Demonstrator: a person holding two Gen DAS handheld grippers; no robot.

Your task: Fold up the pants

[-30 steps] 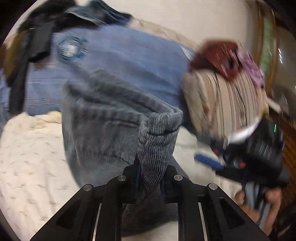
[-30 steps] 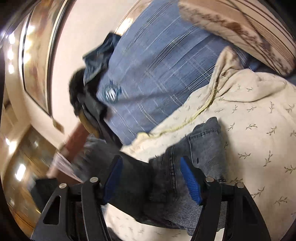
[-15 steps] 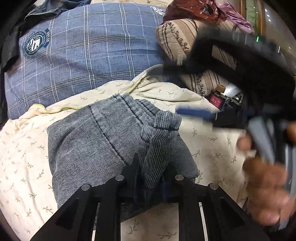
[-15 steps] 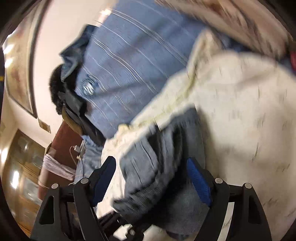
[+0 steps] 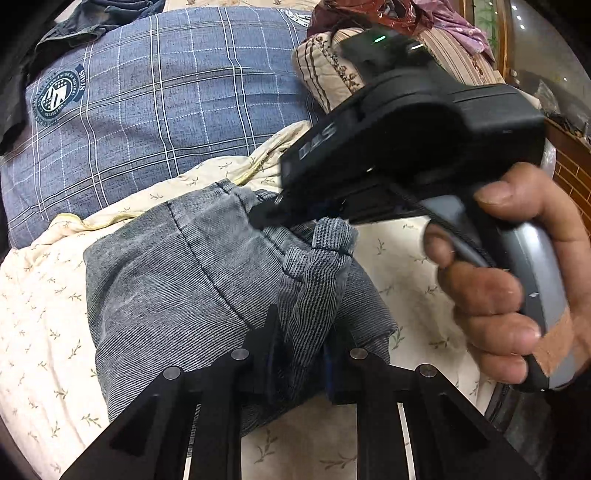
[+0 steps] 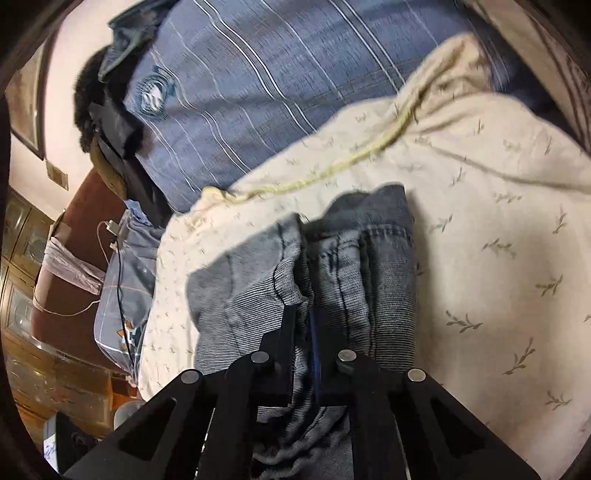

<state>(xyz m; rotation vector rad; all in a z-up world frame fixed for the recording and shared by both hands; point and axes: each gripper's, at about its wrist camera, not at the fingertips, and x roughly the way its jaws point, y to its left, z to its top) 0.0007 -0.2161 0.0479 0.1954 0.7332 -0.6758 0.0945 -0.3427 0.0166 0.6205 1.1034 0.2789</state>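
Grey denim pants [image 5: 177,288] lie folded in a bundle on a cream leaf-print sheet [image 5: 40,295]. My left gripper [image 5: 304,354] is shut on a bunched-up fold of the pants, which stands up between its fingers. In the left wrist view the right gripper [image 5: 269,218], held by a person's hand [image 5: 498,295], reaches onto the far edge of the pants. In the right wrist view my right gripper [image 6: 306,332] is shut on a thin fold of the same pants [image 6: 351,273], its jaws nearly together with cloth pinched between them.
A blue plaid pillow [image 5: 147,96] lies beyond the pants. A striped beige cushion [image 5: 328,70] and dark red cloth [image 5: 369,14] sit at the back right. Dark clothes [image 6: 110,118] are piled at the pillow's far corner. A cable [image 6: 118,266] hangs over the bed's left edge.
The right gripper, wide open over the pants before, came down and shut on a fold. The left gripper lowered the pants bundle onto the sheet, still gripping it.
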